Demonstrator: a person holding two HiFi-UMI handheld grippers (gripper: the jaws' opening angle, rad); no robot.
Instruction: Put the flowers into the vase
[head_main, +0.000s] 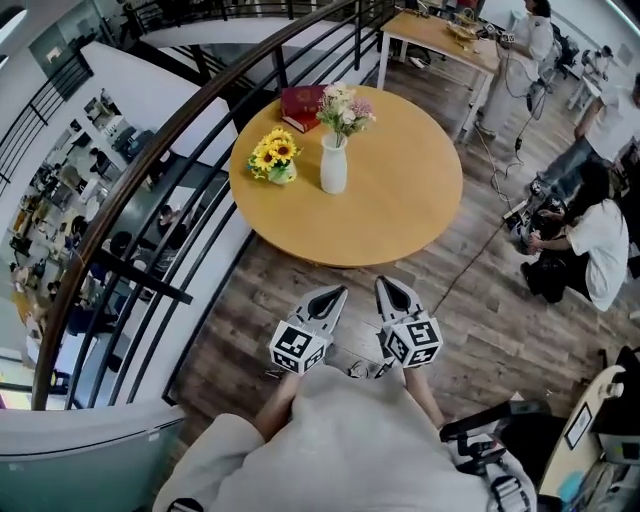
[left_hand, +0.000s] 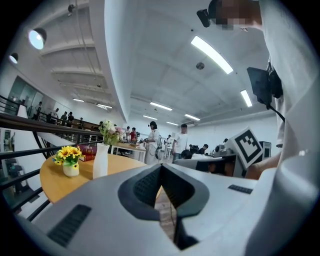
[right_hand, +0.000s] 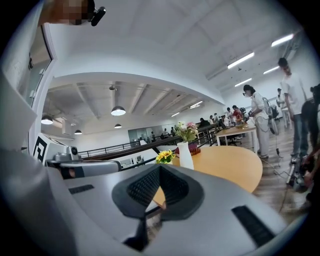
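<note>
A white vase (head_main: 333, 165) stands upright on the round wooden table (head_main: 400, 200) with a bunch of pale pink and white flowers (head_main: 345, 110) in it. Left of it sits a small pot of yellow sunflowers (head_main: 274, 155). Both grippers hover over the floor just short of the table's near edge, close to my body. The left gripper (head_main: 333, 293) and the right gripper (head_main: 388, 284) are shut with nothing between them. In the left gripper view the vase (left_hand: 100, 161) and sunflowers (left_hand: 70, 160) lie far ahead on the left. The right gripper view has the vase (right_hand: 186, 155) beyond the closed jaws.
A red book (head_main: 302, 105) lies at the table's far edge. A black railing (head_main: 180, 130) curves along the table's left side. A person crouches on the floor at right (head_main: 590, 240), a cable (head_main: 480, 250) trails over the planks, and another table (head_main: 440, 40) stands behind.
</note>
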